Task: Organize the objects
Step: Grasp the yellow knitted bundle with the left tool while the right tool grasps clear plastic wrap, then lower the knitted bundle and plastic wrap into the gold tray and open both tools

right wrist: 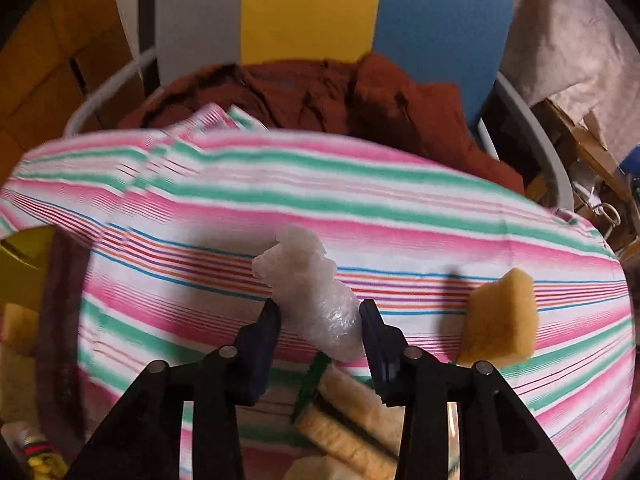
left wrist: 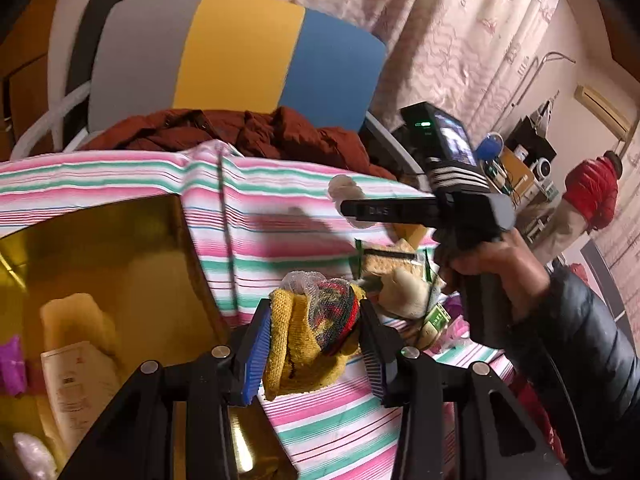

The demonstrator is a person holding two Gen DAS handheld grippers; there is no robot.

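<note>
Striped cloth (right wrist: 360, 200) in pink, green and white covers our table, before a grey, yellow and blue chair back (left wrist: 236, 52) draped with a rust-red jacket (left wrist: 256, 128).
Our left gripper (left wrist: 316, 344) is clamped on a yellow knitted bundle (left wrist: 296, 344) with a mesh-wrapped multicoloured ball, lifted beside the glossy gold box (left wrist: 120, 248) holding a cream bottle (left wrist: 76, 384). Our right gripper (right wrist: 320, 320) pinches a white bubble-wrap roll (right wrist: 316, 300) just above the cloth; its pads press the sides. A porous yellow sponge (right wrist: 500, 320) lies near. We read "DAS" on the right gripper's finger; pale curtains (left wrist: 460, 32) hang behind.
</note>
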